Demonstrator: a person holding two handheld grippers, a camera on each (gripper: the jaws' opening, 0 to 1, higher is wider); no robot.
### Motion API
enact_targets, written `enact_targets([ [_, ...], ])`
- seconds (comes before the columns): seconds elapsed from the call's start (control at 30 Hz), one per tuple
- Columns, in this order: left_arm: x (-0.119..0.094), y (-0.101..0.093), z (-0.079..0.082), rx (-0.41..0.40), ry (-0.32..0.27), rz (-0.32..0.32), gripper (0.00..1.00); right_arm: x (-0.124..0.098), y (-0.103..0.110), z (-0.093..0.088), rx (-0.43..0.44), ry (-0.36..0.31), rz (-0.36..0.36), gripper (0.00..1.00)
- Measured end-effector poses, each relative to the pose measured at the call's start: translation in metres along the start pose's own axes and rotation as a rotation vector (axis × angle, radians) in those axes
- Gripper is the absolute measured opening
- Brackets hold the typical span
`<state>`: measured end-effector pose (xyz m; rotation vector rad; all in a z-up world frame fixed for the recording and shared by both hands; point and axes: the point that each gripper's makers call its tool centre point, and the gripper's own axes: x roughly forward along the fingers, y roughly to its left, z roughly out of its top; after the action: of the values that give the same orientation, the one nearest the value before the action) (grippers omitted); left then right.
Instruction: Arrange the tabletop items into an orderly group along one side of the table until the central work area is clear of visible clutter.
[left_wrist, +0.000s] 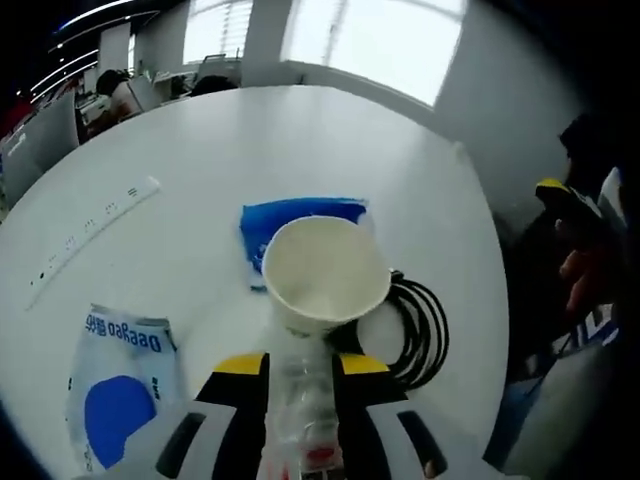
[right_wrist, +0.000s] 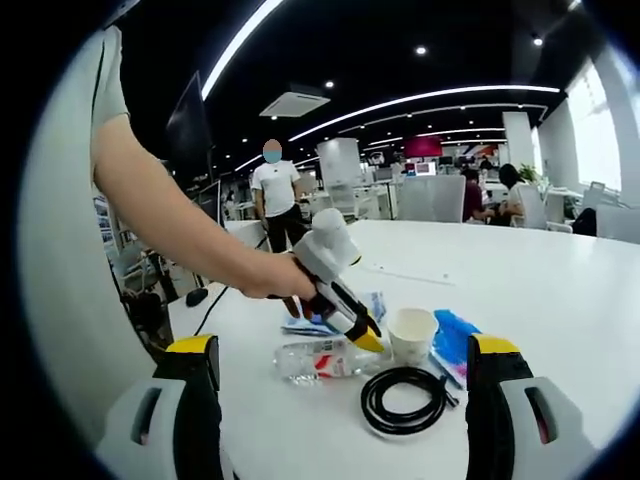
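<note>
Clear bottle (right_wrist: 318, 360) lies flat in left tongs (right_wrist: 368, 342).

Packet (left_wrist: 120, 385): print upside down, not reliably legible.

Cream cup (left_wrist: 325, 272), blue packet (left_wrist: 270, 222), black cable (right_wrist: 402, 398).

Left gripper view: close, looking down over paper cup (left_wrist: 325, 272) & table (left_wrist: 250, 150). Right gripper view: low, farther back, sideways (both share cup, black cable (right_wrist: 405, 398)).
</note>
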<state>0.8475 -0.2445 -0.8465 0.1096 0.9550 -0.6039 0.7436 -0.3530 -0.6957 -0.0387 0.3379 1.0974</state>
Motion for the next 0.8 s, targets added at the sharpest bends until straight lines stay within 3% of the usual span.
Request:
enact_targets([
  [0.33,0.014,0.002,-0.005,-0.053,0.047,-0.021,0.23,-0.008,-0.005,-0.003,0.007,0.005,-0.021,0.99],
  [0.8,0.014,-0.019,-0.003,-0.078,0.104,-0.049,0.2,-0.013,-0.012,-0.004,0.014,0.012,-0.039,0.99],
])
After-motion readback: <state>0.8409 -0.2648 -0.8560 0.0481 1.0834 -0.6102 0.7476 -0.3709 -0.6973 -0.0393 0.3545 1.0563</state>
